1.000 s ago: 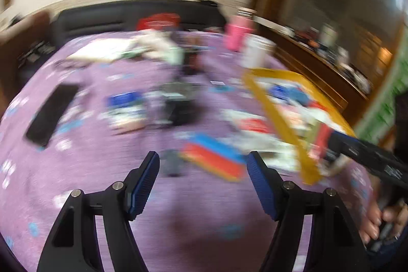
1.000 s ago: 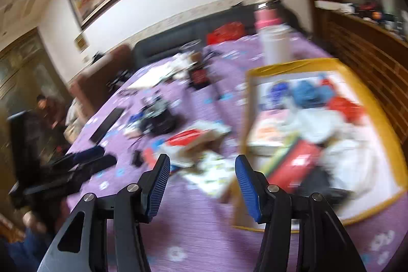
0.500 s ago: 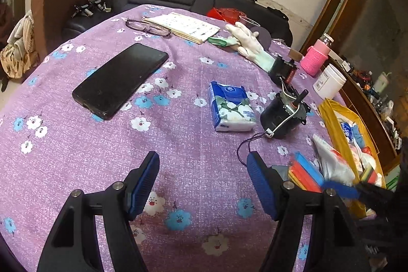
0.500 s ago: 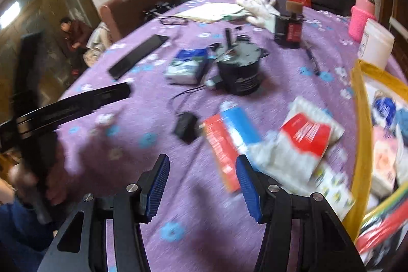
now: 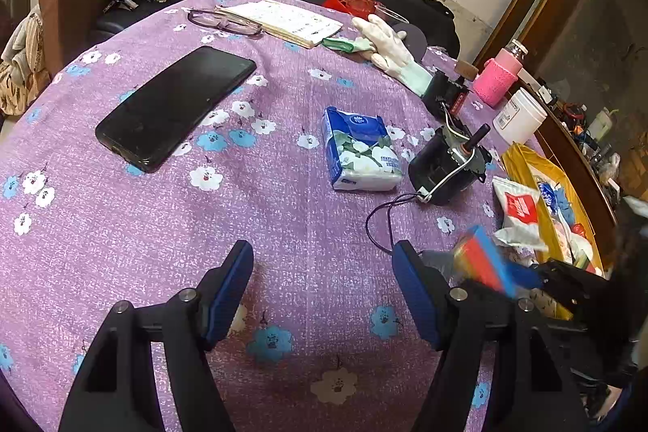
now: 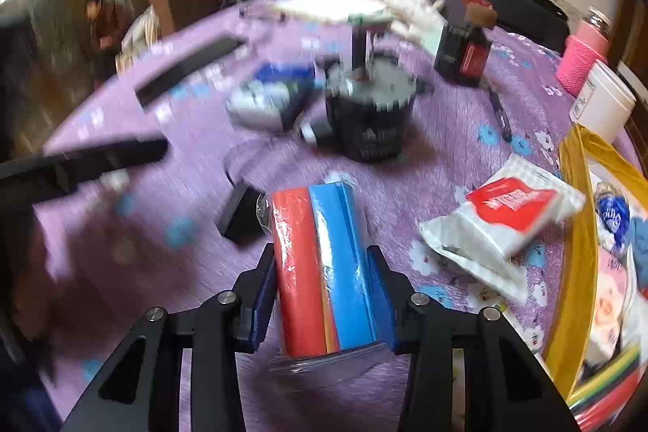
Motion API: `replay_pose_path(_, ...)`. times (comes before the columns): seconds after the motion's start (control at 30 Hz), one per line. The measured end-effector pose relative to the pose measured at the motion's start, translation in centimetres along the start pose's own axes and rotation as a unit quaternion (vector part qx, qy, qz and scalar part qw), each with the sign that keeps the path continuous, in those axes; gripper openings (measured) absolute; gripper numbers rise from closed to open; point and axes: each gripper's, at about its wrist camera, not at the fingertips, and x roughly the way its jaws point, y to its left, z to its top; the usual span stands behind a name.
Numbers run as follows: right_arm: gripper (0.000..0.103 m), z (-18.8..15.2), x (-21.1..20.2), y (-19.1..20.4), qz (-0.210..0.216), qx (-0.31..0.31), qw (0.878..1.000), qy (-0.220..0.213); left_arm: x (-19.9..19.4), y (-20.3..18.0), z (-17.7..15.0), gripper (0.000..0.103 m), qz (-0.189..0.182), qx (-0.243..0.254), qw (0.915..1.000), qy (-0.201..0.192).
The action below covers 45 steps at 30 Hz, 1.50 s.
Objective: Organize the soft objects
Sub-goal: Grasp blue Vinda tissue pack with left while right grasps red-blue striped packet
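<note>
A plastic-wrapped pack of red and blue soft sheets [image 6: 316,229] sits between the pads of my right gripper [image 6: 322,264]. Its jaws are closing and both pads touch the pack's sides. In the left wrist view the same pack [image 5: 482,262] shows blurred at the right, tilted above the purple cloth. My left gripper [image 5: 322,258] hovers open over bare cloth with nothing between its fingers. A blue tissue pack [image 5: 360,148] lies ahead of it. A white and red tissue pack [image 6: 502,217] lies beside the yellow tray [image 6: 579,229], which holds several soft items.
A black motor [image 5: 445,164] with a trailing wire stands next to the blue tissue pack. A phone [image 5: 174,104], glasses, a booklet and a white glove [image 5: 389,43] lie farther back. A pink bottle and white jar [image 5: 520,116] stand at the right edge.
My right gripper swung from the yellow tray over to the red and blue pack and closed around it. The left gripper swung left a second ago and has since held still.
</note>
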Motion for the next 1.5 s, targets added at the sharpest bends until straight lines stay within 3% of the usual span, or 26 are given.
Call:
replay_pose_path(0.13, 0.045, 0.5, -1.7, -0.6, -0.015, 0.026, 0.996, -0.083, 0.3, -0.4, -0.1, 0.07, 0.0, 0.007, 1.0, 0.006)
replay_pose_path(0.23, 0.045, 0.1, -2.6, -2.5, 0.034, 0.058, 0.991, -0.117, 0.3, -0.9, 0.1, 0.07, 0.007, 0.015, 0.9997, 0.018)
replay_pose_path(0.37, 0.046, 0.2, -4.3, -3.7, 0.037, 0.071, 0.983, -0.163, 0.7, -1.8, 2.3, 0.07, 0.01, 0.013, 0.9991, 0.039)
replay_pose_path(0.63, 0.046, -0.2, -5.3, -5.0, 0.073, 0.102, 0.977, -0.173, 4.8, -2.9, 7.3, 0.07, 0.027, 0.003, 0.9971, 0.071)
replay_pose_path(0.9, 0.046, -0.5, -5.4, -5.3, 0.081, 0.112, 0.976, -0.169, 8.0, -3.5, 7.7, 0.071, 0.029, 0.025, 0.9948, 0.094)
replay_pose_path(0.97, 0.046, -0.5, -5.3, -5.3, 0.082, 0.111, 0.976, -0.169, 8.6, -3.7, 7.8, 0.077, 0.037, 0.03, 0.9945, 0.093)
replay_pose_path(1.07, 0.046, -0.5, -5.2, -5.4, 0.081, 0.114, 0.976, -0.168, 9.4, -3.7, 7.7, 0.078, 0.05, 0.037, 0.9948, 0.081)
replay_pose_path(1.13, 0.046, -0.5, -5.1, -5.5, 0.08, 0.115, 0.976, -0.167, 9.3, -3.8, 7.4, 0.069, 0.069, 0.05, 0.994, 0.069)
replay_pose_path(1.17, 0.046, -0.4, -5.1, -5.5, 0.08, 0.115, 0.976, -0.166, 9.2, -3.9, 7.3, 0.051, 0.07, 0.055, 0.9937, 0.068)
replay_pose_path(1.37, 0.046, -0.5, -5.1, -5.5, 0.081, 0.114, 0.976, -0.166, 7.1, -3.3, 6.3, 0.05, 0.066, 0.059, 0.9932, 0.075)
replay_pose_path(1.5, 0.046, -0.4, -5.0, -5.3, 0.078, 0.112, 0.977, -0.163, 4.1, -3.8, 4.3, 0.05, 0.056, 0.068, 0.9945, 0.057)
